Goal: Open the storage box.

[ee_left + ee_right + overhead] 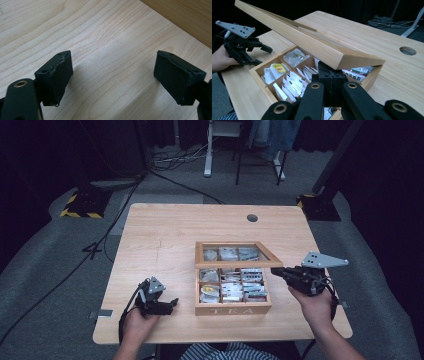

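Near the table's (165, 227) front edge | we prop the tea box (233, 309) lid (235, 264) on clenched right gripper (278, 272) | left gripper (172, 304) released, empty, just beside box.

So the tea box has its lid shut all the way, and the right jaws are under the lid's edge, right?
Not quite. The lid of the tea box is lifted partway open, as the right gripper view shows. The right gripper does sit with its jaws closed under the lid's edge.
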Motion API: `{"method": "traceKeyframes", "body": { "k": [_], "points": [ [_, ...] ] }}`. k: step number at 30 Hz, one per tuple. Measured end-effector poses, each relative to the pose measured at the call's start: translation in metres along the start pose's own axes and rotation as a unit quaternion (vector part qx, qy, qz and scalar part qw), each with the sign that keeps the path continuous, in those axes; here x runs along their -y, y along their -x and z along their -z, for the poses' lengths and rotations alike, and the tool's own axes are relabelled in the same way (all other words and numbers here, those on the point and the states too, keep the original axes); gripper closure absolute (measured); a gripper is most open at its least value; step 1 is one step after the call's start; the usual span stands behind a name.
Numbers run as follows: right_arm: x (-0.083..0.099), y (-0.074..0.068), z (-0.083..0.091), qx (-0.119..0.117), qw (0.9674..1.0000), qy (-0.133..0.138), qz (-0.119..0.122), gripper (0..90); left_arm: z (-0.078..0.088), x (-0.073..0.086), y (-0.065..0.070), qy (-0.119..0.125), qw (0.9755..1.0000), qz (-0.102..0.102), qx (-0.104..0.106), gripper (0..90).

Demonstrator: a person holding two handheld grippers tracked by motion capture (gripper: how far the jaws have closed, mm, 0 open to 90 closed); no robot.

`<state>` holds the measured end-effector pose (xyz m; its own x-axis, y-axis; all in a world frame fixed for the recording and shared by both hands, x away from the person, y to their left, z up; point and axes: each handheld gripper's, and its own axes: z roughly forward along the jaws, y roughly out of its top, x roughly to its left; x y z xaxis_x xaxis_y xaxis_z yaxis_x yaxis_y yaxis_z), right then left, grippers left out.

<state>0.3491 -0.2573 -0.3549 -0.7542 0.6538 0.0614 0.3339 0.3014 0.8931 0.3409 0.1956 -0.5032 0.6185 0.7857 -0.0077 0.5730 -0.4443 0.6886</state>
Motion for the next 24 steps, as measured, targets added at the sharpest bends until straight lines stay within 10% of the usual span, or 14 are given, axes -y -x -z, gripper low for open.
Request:
{"method": "traceKeyframes", "body": {
  "k": [24],
  "points": [
    [-0.017, 0.003, -0.013, 0.034, 0.9992, 0.021, 0.007, 90.0, 0.007, -0.011, 0.003, -0.006, 0.9997, 0.010, 0.019, 26.0]
  ]
}}
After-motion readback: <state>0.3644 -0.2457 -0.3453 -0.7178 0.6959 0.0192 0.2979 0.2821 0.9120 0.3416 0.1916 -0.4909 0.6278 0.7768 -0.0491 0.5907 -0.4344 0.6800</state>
